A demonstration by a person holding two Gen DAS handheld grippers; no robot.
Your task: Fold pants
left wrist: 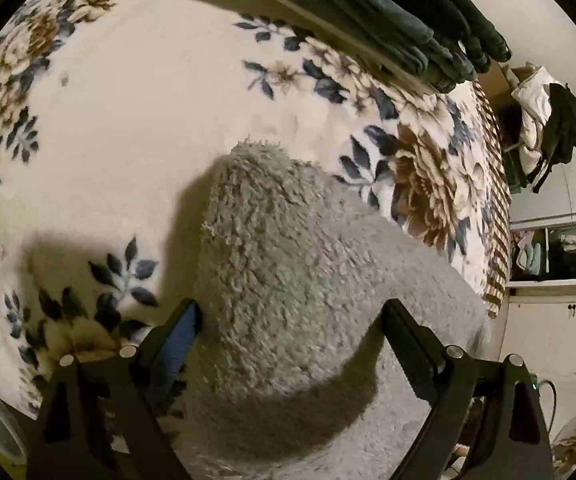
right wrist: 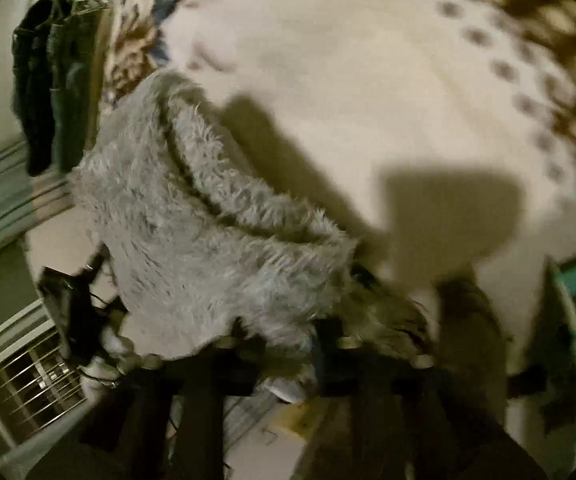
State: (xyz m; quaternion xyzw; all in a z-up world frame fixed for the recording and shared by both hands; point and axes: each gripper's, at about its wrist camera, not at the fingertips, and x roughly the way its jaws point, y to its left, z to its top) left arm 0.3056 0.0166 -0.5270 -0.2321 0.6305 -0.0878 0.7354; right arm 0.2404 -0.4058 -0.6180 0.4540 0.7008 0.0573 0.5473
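The grey fleece pants (left wrist: 288,280) are lifted above the bed, which is covered with a cream floral blanket (left wrist: 108,100). In the left wrist view the fluffy cloth runs from between the fingers of the left gripper (left wrist: 291,320) away toward the far side, so its long axis points forward from this gripper, and the free end hangs above the blanket. The two fingers stand wide apart with the cloth bunched between them. The cloth seems to lie against both fingers, but I cannot tell if they really press it.

In the right wrist view, which is blurred, the same pants (right wrist: 192,240) rise from the right gripper (right wrist: 288,344) up and to the left. The cloth covers the fingertips, which appear close together on a fold of it, so I judge that this gripper is closed on the pants.

A stack of dark folded jeans (left wrist: 387,12) lies on the far side of the bed, well apart from the fleece.

Both grippers are at the near end of the garment, so the next move probably depends on laying the far end down on the blanket first.
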